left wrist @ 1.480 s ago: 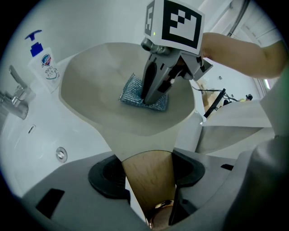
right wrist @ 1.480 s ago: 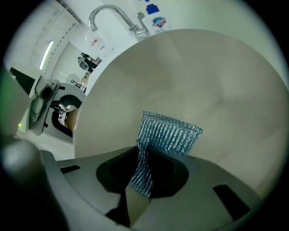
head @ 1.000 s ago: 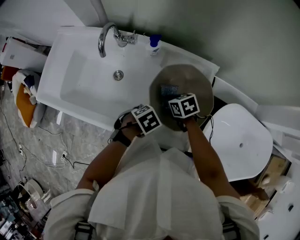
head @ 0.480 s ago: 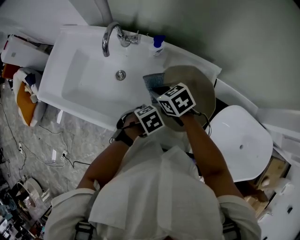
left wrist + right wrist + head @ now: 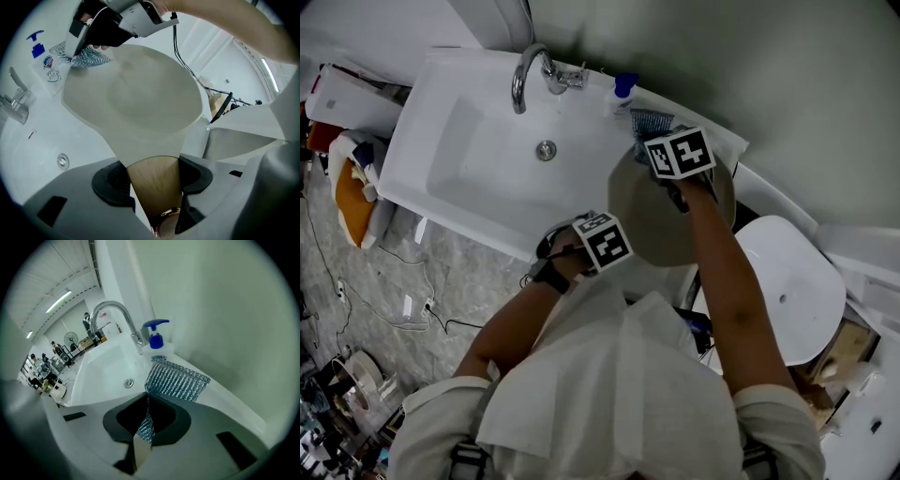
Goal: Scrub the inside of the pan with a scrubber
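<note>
Risks first. My right gripper (image 5: pixel 146 420) has its jaws closed nearly flat on one thin corner of the scrubber (image 5: pixel 177 378); most of the mesh fans out free beyond the tips. Judgement: a hard stroke could drag that corner out of the pinch.

My left gripper (image 5: pixel 154 180) has its jaws standing wide, clamped on the pan's wooden handle (image 5: pixel 151 206). The handle is the only hold I have on the pan (image 5: pixel 666 220), so heavy pressure at the far side could tip or twist it.

The scrubber is not on the pan's inside now. It sits at or just past the far rim, over the sink ledge; contact w/ the rim cannot be told.

Surroundings:
- Soap bottle (image 5: pixel 623 92) w/ blue pump, just beside the scrubber. A wide return swing could knock it over.
- Faucet (image 5: pixel 530 70) and basin (image 5: pixel 478 169) to the left of the pan, drain (image 5: pixel 546 149) uncovered.
- Cable (image 5: pixel 180 51) off the right gripper hangs over the pan; possible snag.
- White rounded fixture (image 5: pixel 783 281) to the right of the pan, near but apart.

Pan interior unobstructed; nothing blocks the path back in.
</note>
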